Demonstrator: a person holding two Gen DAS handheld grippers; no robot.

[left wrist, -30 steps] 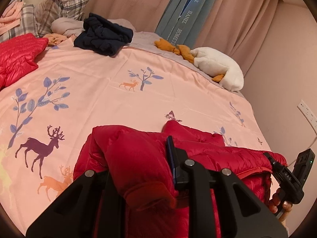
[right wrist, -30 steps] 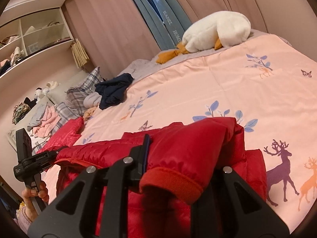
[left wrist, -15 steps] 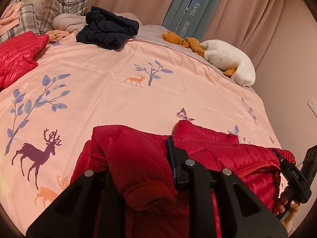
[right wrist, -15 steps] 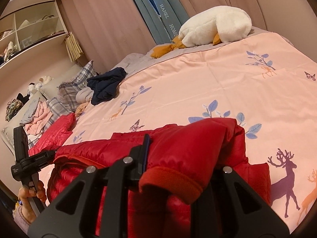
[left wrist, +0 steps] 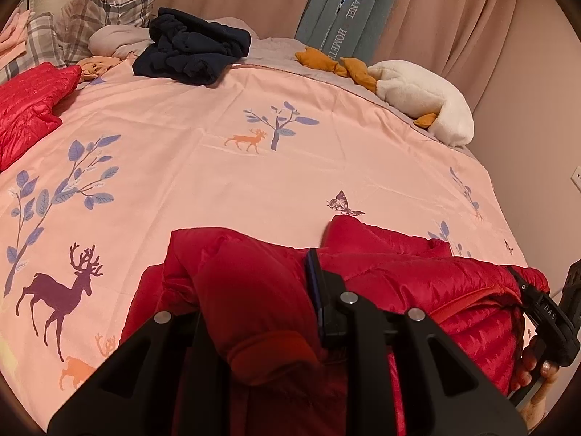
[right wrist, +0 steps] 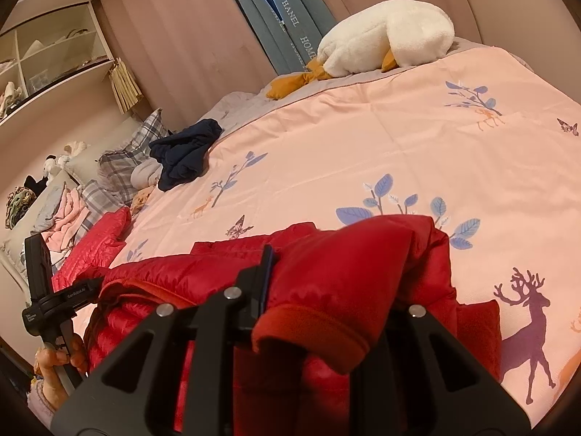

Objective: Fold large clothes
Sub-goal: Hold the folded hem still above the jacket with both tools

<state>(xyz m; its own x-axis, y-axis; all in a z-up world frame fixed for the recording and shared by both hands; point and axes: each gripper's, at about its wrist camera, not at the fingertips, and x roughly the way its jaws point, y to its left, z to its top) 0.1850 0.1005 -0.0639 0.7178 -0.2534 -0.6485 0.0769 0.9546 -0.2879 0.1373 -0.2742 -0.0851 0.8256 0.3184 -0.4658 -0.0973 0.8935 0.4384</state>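
A red puffer jacket (left wrist: 417, 276) lies at the near edge of the pink bed, stretched between both grippers. My left gripper (left wrist: 254, 290) is shut on one red sleeve cuff (left wrist: 276, 348), which bulges between its jaws. My right gripper (right wrist: 326, 283) is shut on the other sleeve cuff (right wrist: 312, 338). The jacket also shows in the right wrist view (right wrist: 181, 276). The right gripper also shows at the right edge of the left wrist view (left wrist: 544, 312), and the left gripper shows at the left edge of the right wrist view (right wrist: 47, 301). Both fingertips are partly hidden by fabric.
The pink duvet (left wrist: 254, 181) with deer and leaf prints covers the bed. A second red jacket (left wrist: 29, 101) lies at far left. A dark navy garment (left wrist: 192, 51) and plaid pillows (left wrist: 109, 3) sit at the head. A white plush goose (left wrist: 421, 98) lies by the curtain.
Both grippers, still shut on the sleeves, have moved forward over the bed, carrying the sleeves with them. The view has tilted down slightly.
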